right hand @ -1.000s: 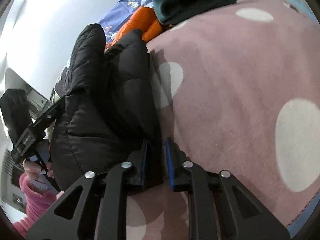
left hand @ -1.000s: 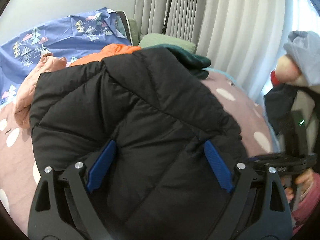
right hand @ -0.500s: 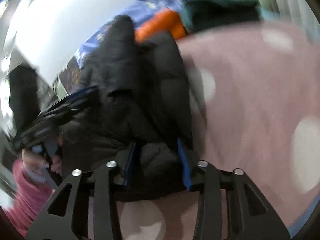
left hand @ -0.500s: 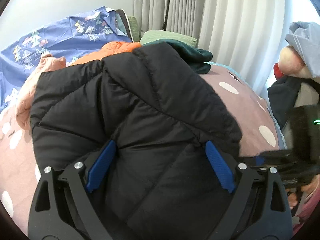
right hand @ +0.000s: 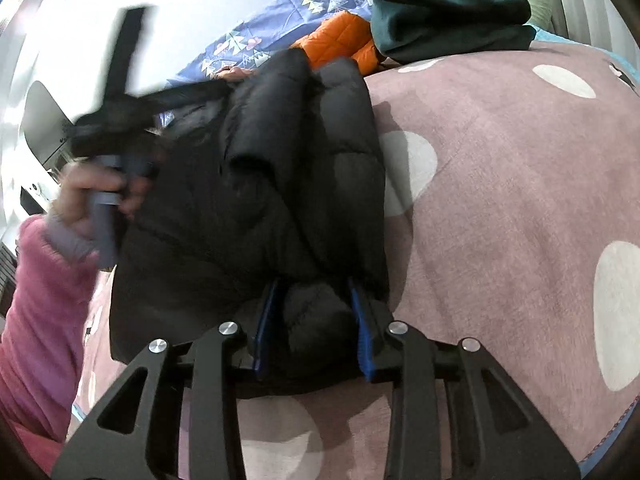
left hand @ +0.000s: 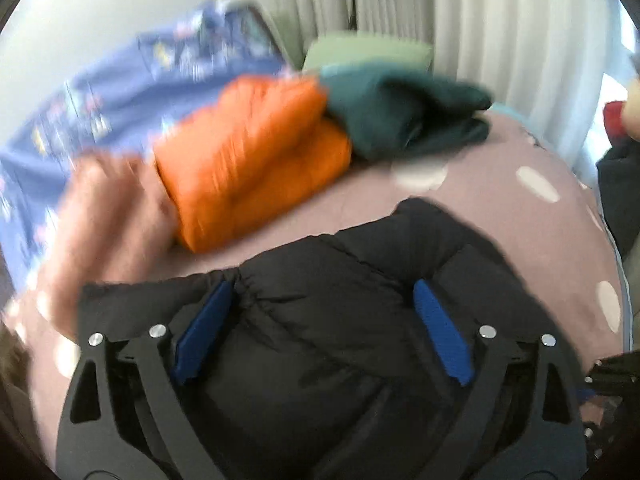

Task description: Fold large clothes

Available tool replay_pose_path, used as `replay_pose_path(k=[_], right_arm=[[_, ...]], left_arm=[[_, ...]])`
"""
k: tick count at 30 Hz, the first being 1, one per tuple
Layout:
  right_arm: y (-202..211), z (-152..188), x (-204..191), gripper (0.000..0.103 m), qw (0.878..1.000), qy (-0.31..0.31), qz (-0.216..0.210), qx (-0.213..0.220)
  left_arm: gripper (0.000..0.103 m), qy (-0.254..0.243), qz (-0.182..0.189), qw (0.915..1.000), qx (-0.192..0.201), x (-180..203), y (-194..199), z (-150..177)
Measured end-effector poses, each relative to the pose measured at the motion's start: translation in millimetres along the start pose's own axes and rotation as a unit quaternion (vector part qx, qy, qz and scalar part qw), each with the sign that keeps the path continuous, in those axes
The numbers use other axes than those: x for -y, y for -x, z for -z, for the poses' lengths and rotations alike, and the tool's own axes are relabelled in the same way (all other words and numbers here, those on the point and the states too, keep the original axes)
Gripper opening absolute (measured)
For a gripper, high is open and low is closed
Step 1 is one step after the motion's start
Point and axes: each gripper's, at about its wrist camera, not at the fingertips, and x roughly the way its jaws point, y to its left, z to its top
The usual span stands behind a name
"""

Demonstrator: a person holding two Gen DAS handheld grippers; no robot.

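A black puffer jacket (left hand: 340, 320) lies bunched on a pink spotted blanket (left hand: 500, 208). My left gripper (left hand: 322, 332) is open, its blue pads (left hand: 204, 328) wide apart with the jacket's bulk between them. In the right wrist view the jacket (right hand: 256, 200) lies folded over itself. My right gripper (right hand: 314, 320) has its blue pads (right hand: 364, 332) around a thick roll of the jacket's near edge, and the fabric fills the gap. The left gripper (right hand: 120, 120), blurred, shows there held by a hand in a pink sleeve.
An orange puffer jacket (left hand: 248, 152), a dark green garment (left hand: 400, 116) and a peach garment (left hand: 104, 216) lie at the back of the bed, before a blue patterned pillow (left hand: 120, 92). White curtains (left hand: 500, 32) hang behind. The blanket (right hand: 520, 200) stretches to the right.
The jacket has dropped from filling the left view to lying low on the blanket, uncovering the clothes behind. My right jaws have widened around a thicker roll. The left view is blurred by motion.
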Motion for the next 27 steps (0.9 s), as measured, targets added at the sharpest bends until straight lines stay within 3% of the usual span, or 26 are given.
replay_pose_path(k=[27], right_arm=[[-2.5,4.2,-12.3,0.037,0.998,0.05,0.029,-0.012]], left_arm=[[0.096,0.027,0.035,0.999,-0.001,-8.7,-26.0,23.6]])
